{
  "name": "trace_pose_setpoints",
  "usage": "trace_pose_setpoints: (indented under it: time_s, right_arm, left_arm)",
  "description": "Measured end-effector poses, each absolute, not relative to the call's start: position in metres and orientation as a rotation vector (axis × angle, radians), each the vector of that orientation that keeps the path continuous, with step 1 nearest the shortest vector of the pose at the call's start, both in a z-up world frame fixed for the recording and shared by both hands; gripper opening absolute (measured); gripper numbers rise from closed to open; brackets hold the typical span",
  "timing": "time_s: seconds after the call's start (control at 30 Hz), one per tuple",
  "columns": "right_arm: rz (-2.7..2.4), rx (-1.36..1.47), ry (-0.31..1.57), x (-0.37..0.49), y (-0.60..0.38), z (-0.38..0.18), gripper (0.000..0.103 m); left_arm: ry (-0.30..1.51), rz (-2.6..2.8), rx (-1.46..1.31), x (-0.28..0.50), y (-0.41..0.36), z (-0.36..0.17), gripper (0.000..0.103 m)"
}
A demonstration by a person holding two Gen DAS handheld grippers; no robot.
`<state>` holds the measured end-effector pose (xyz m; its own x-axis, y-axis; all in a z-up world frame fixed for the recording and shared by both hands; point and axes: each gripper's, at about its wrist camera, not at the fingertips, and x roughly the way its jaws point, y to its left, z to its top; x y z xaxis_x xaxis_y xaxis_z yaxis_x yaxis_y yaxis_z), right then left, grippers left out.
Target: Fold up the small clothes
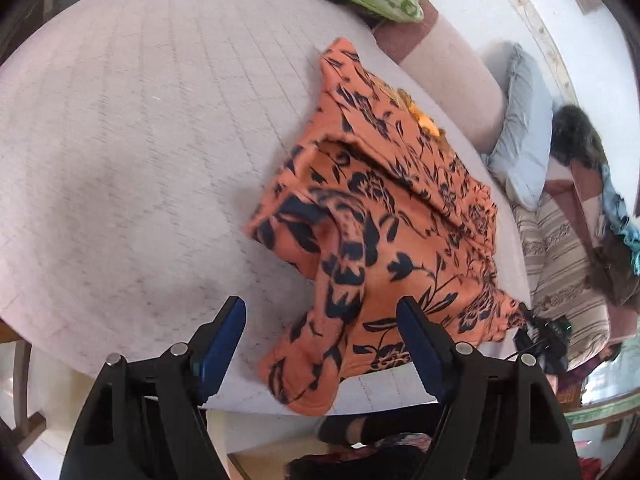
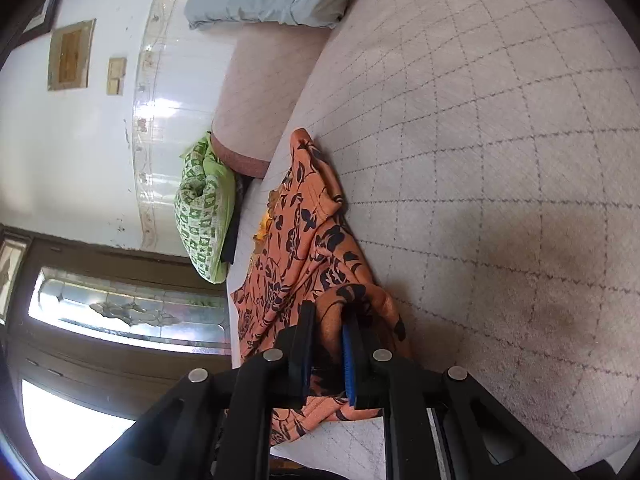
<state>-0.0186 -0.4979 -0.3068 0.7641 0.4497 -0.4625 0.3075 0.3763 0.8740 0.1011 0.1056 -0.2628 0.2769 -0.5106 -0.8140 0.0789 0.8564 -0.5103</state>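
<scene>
The orange floral garment [image 1: 384,216] is lying crumpled near the right edge of the quilted grey mattress [image 1: 132,152], one sleeve trailing toward the near edge. The right gripper [image 2: 329,344] is clamping a fold of that cloth between its tongs. The left gripper [image 1: 322,320] is hovering just above the sleeve, tongs spread apart, gripping nothing. A green patterned pillow [image 2: 204,216] is resting at the far side.

An orange garment [image 1: 400,216] is patterned with dark blue flowers; the pale bedcover [image 1: 140,140] is crossed with grey diamonds.
</scene>
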Motion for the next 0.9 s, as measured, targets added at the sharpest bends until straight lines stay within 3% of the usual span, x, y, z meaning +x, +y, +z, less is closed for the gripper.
trace_pose_setpoints:
  time_s: [0.07, 0.1, 0.17, 0.2, 0.43, 0.6, 0.9]
  right_arm:
    - [0.104, 1.197, 0.761, -0.016, -0.493, -0.307, 0.013]
    - [0.103, 1.191, 0.765, -0.017, -0.492, -0.307, 0.013]
    - [0.109, 1.183, 0.763, -0.017, -0.492, -0.304, 0.013]
    - [0.111, 1.179, 0.761, -0.018, -0.491, -0.302, 0.013]
    - [0.189, 1.183, 0.715, -0.01, -0.487, -0.278, 0.013]
    - [0.244, 1.196, 0.659, 0.027, -0.496, -0.251, 0.013]
    - [0.19, 1.279, 0.574, 0.156, -0.543, -0.244, 0.013]
  left_arm:
    - [1.266, -0.375, -0.312, 0.104, 0.09, -0.276, 0.076]
    - [1.268, -0.369, -0.283, 0.104, 0.085, -0.279, 0.066]
    - [1.237, -0.38, -0.183, 0.101, 0.075, -0.274, 0.032]
    - [1.247, -0.425, -0.191, 0.102, 0.072, -0.273, 0.007]
    - [1.168, -0.553, -0.256, 0.122, 0.074, -0.227, 0.007]
    - [1.136, -0.611, -0.378, 0.179, 0.079, -0.19, 0.007]
    - [1.211, -0.519, -0.512, 0.327, 0.064, -0.205, 0.007]
